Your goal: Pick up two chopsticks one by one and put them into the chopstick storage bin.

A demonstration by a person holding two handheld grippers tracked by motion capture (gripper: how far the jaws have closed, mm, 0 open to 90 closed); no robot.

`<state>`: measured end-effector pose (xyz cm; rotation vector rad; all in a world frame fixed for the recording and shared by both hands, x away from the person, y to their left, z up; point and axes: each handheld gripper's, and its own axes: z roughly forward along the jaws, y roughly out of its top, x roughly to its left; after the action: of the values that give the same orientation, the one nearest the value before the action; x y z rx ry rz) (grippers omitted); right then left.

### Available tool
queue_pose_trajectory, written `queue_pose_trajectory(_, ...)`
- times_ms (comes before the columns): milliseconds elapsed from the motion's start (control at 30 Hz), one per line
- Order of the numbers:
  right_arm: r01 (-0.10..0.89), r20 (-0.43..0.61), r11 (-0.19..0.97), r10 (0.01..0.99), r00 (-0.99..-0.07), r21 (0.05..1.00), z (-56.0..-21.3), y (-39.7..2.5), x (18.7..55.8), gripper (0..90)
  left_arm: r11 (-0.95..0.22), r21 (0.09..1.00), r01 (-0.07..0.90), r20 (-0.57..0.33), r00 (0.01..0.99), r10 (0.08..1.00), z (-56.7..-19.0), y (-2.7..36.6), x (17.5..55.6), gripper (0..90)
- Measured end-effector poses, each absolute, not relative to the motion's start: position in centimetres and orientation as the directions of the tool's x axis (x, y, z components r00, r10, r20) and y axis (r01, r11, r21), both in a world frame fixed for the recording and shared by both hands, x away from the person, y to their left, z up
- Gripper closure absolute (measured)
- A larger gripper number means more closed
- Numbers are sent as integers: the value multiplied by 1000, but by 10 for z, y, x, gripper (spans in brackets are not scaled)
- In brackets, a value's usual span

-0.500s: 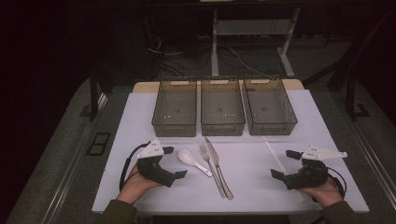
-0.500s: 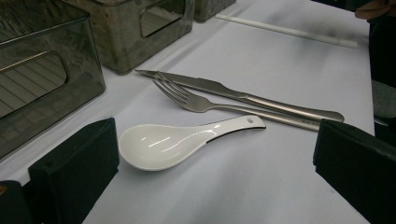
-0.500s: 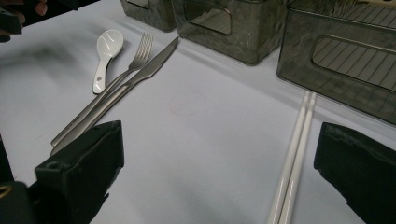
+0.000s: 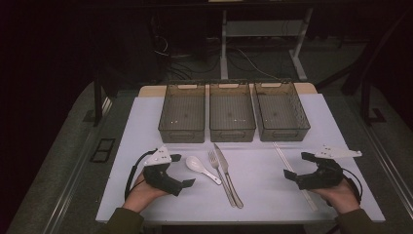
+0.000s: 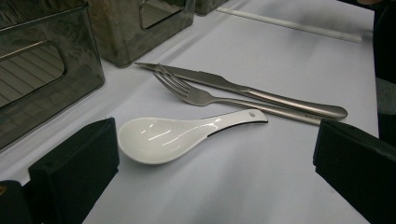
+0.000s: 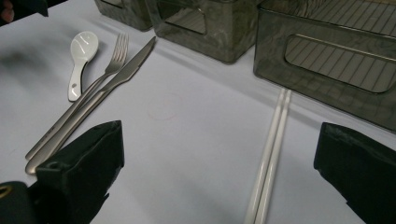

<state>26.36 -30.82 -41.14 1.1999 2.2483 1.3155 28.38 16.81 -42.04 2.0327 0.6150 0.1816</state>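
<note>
A white ceramic spoon [image 4: 202, 168], a steel fork [image 4: 220, 175] and a steel knife [image 4: 228, 175] lie side by side on the white table top. White chopsticks [image 4: 282, 155] lie to their right. My left gripper [image 4: 182, 170] rests on the table just left of the spoon, open and holding nothing. In the left gripper view the spoon [image 5: 173, 137] lies between and just beyond the jaws. My right gripper [image 4: 297, 166] is open over the chopsticks, which run up between its jaws in the right gripper view [image 6: 271, 149].
Three grey see-through bins [image 4: 181, 135] [image 4: 232, 135] [image 4: 285, 134] stand in a row behind the cutlery, with nothing visible inside. The table's near edge is close to both hands. Dark floor, cables and table legs lie beyond.
</note>
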Motion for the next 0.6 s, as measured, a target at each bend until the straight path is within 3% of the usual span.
queue_pose_trajectory(367, 566, 156, 254, 802, -576, 784, -414, -306, 286, 159, -408, 845, 345, -117, 864, 489, -422, 169, 283, 0)
queue_pose_trajectory(600, 601, 166, 260, 812, -560, 756, -415, -303, 302, 329, -412, 843, 345, -112, 863, 493, -422, 169, 283, 0)
